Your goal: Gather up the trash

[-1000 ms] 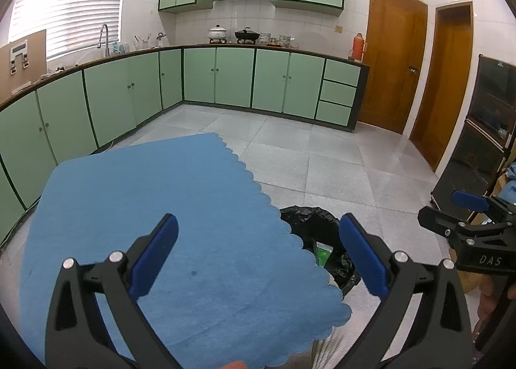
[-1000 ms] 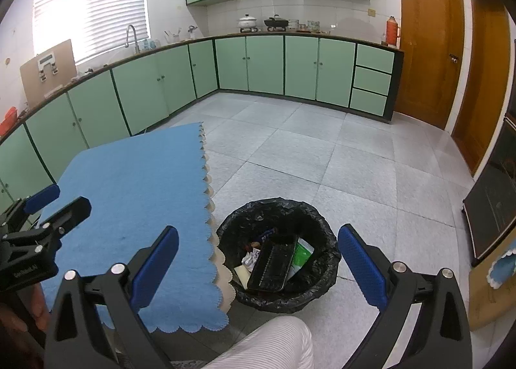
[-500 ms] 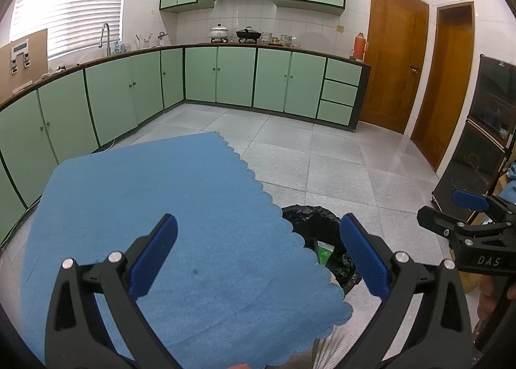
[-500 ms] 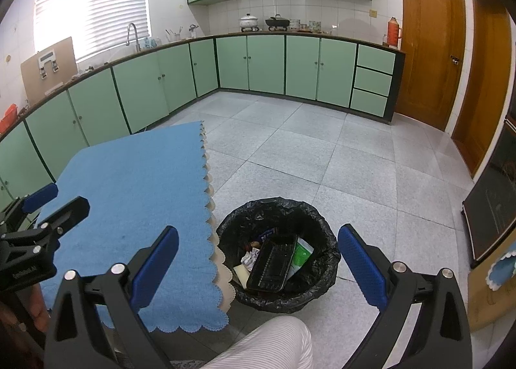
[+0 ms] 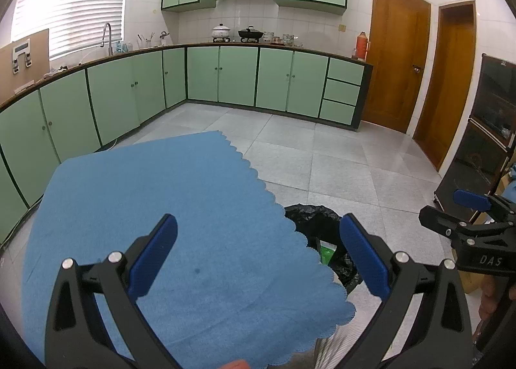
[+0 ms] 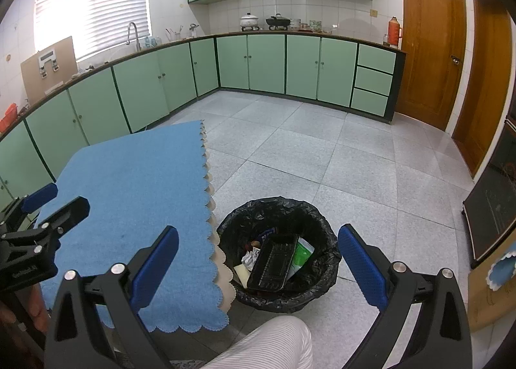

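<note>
The bin [image 6: 279, 251] stands on the floor [image 6: 322, 156], just beside the right edge of the tabletop [image 6: 135, 195], near its front right corner. It is round, lined with a black bag [image 6: 319, 224], and its mouth opens upward. Inside lies a black tray [image 6: 274, 261], a long flat piece; its long axis runs from the near side of the bin to the far side, a little tilted, with the far end leaning on the other trash. Under and beside it there is a green and white packet [image 6: 301, 254], a crumpled white paper [image 6: 251, 256] and a pale flat piece [image 6: 240, 272]. In the left view only a part of the bin [image 5: 314, 220] shows past the scalloped edge of the cloth.

The right tongs [image 6: 258, 269] are held above the bin and look forward and down; their blue pads are spread wide and hold nothing. The left tongs [image 5: 258, 256] are held over the front right part of the tabletop, also spread wide and empty. Both point toward the far cabinets [image 6: 267, 63].

The tabletop is covered by a blue cloth with a scalloped border, and nothing lies on it. A striped sleeve or knee [image 6: 267, 346] shows at the bottom of the right view, near the bin
</note>
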Available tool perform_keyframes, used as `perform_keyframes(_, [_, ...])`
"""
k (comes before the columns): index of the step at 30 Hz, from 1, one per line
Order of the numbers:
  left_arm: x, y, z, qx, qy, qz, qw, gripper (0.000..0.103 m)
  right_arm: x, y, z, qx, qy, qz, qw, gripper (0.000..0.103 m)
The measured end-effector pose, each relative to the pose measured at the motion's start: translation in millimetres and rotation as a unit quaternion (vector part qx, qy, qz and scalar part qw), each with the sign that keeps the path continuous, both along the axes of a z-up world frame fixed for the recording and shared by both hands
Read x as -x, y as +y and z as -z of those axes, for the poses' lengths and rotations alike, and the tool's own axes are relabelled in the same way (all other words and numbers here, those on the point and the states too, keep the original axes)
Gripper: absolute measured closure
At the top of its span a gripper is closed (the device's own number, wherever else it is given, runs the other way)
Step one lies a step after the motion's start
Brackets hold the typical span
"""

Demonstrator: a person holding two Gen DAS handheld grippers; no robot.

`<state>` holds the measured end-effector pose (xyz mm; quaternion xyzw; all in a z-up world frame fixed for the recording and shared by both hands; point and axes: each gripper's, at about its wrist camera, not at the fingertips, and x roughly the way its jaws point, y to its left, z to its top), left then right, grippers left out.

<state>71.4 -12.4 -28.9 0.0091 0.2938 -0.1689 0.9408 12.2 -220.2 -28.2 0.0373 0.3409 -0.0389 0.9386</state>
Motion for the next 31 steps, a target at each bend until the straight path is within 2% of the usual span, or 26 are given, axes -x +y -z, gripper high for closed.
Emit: perform_keyframes(31, [-0.2, 1.9, 1.1, 0.001, -0.001, -0.011, 0.9999, 0.005, -6.2, -1.7, 3.1, -0.003, 0.002, -0.004, 1.0, 0.006])
